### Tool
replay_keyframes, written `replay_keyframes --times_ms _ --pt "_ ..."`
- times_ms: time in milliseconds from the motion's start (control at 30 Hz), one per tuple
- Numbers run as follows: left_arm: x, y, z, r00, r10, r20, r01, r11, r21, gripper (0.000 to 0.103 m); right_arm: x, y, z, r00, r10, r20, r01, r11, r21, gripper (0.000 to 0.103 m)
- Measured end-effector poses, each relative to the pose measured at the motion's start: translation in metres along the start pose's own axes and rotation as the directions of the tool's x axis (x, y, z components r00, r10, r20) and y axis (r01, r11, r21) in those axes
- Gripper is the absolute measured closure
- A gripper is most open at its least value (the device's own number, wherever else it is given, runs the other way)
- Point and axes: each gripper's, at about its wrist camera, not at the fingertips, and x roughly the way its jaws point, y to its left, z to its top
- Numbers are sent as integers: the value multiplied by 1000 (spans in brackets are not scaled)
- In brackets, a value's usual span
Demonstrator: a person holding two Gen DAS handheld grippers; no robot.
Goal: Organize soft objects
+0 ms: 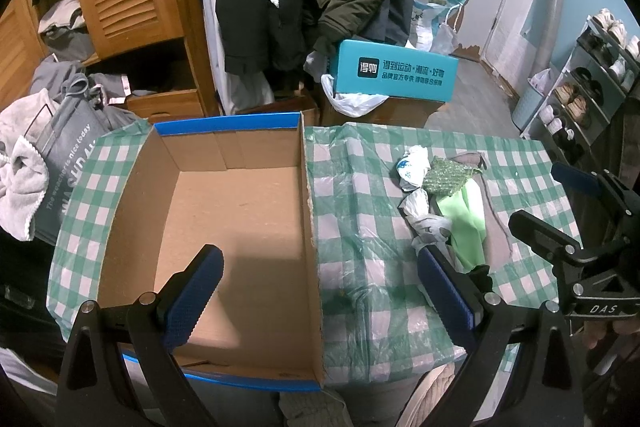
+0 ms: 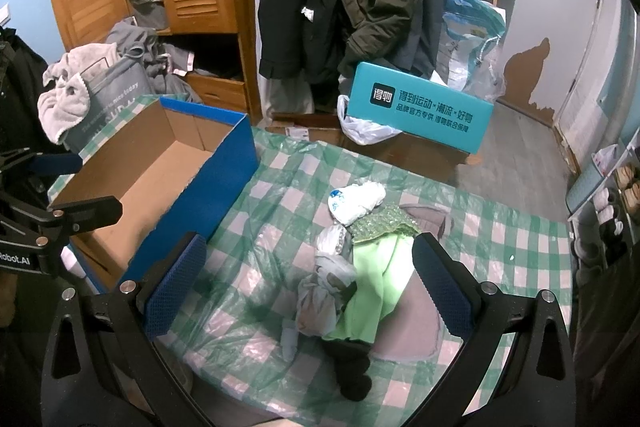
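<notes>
A table under a green-checked cloth (image 2: 280, 179) carries an open cardboard box (image 1: 240, 211) with blue outer walls along its left edge, nothing visible inside it. The pile of soft things lies toward the right side: a white printed bag (image 2: 356, 203), a green sequined pouch (image 2: 380, 225), a crumpled grey plastic bag (image 2: 324, 291), a light green cloth (image 2: 372, 287), a dark sock (image 2: 352, 367) nearest the front edge and a grey cloth (image 2: 416, 323) beneath. The left gripper (image 1: 320, 295) hangs over the box's right wall, jaws spread wide and holding nothing. The right gripper (image 2: 308, 291) hangs over the pile, jaws wide apart on either side of it, gripping nothing.
</notes>
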Motion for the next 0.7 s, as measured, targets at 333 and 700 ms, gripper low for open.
replay_keyframes --times_ms 333,700 --pt "0 0 0 1000 1 -2 -1 1000 1 4 0 -1 0 1000 1 -1 -1 1000 0 2" --pt "1 0 0 1000 0 -4 0 1000 1 4 0 -1 0 1000 2 -3 -2 1000 1 2"
